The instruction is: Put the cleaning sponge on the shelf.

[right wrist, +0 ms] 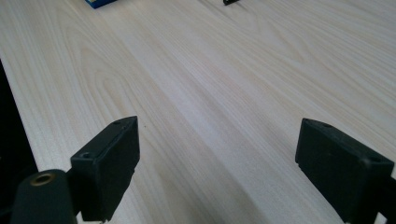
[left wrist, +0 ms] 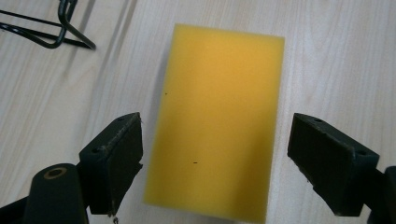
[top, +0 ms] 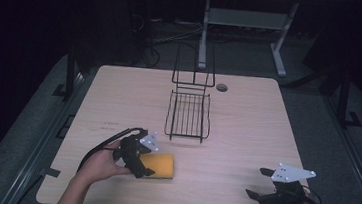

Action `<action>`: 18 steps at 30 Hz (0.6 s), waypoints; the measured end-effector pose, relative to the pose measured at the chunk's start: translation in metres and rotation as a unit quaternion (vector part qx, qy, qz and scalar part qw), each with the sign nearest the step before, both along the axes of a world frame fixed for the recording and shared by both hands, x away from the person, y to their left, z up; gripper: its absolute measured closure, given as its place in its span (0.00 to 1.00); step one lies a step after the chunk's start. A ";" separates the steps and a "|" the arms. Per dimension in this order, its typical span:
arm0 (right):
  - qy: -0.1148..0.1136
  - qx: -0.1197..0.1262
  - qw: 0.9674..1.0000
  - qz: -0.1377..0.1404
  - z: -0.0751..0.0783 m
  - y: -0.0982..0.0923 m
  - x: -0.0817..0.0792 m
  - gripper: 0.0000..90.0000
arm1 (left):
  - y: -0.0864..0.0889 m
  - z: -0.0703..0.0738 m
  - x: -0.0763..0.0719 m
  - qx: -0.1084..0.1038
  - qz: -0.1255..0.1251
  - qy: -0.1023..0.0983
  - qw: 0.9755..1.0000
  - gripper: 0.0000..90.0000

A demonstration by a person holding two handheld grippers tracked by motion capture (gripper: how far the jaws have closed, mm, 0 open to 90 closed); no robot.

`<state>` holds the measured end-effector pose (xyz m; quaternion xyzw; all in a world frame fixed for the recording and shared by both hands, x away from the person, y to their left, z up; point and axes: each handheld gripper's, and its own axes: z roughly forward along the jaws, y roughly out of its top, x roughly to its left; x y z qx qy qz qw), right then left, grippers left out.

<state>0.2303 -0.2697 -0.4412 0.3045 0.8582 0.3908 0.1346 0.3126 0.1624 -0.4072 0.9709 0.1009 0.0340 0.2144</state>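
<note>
Your left gripper point(left wrist: 212, 154) over yellow sponge point(left wrist: 217, 121), jaws wide, straddling it, not touching. Sponge flat on table point(top: 246, 138), near front-left edge. High view adds wire rack point(top: 188, 114) behind. Your right gripper point(right wrist: 217, 168) spread wide over bare wood.

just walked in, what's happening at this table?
A person is working a handheld gripper in each hand at a wooden table. The left gripper is over a yellow sponge that lies flat on the table, jaws open on either side of it and not yet closed on it. The right gripper is held open above bare tabletop near the front right, holding nothing. A black wire rack stands mid-table, beyond the sponge.
</note>
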 end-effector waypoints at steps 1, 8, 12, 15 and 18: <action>0.000 0.000 1.000 0.000 0.000 0.000 0.000 0.15 | -0.001 -0.002 0.000 0.001 -0.001 0.002 1.000 0.19; 0.000 0.000 1.000 0.001 0.000 0.000 0.000 0.15 | -0.005 -0.008 0.002 0.013 -0.003 0.004 1.000 0.19; 0.000 0.002 1.000 0.002 0.000 0.000 0.000 0.15 | -0.006 -0.009 0.003 0.016 -0.005 0.004 1.000 0.19; 0.000 0.002 1.000 0.003 0.001 0.000 0.000 0.15 | -0.006 -0.011 0.003 0.017 -0.006 0.006 1.000 0.19; 0.000 0.002 1.000 0.004 0.001 0.000 -0.001 0.15 | -0.008 -0.013 0.003 0.022 -0.007 0.009 1.000 0.19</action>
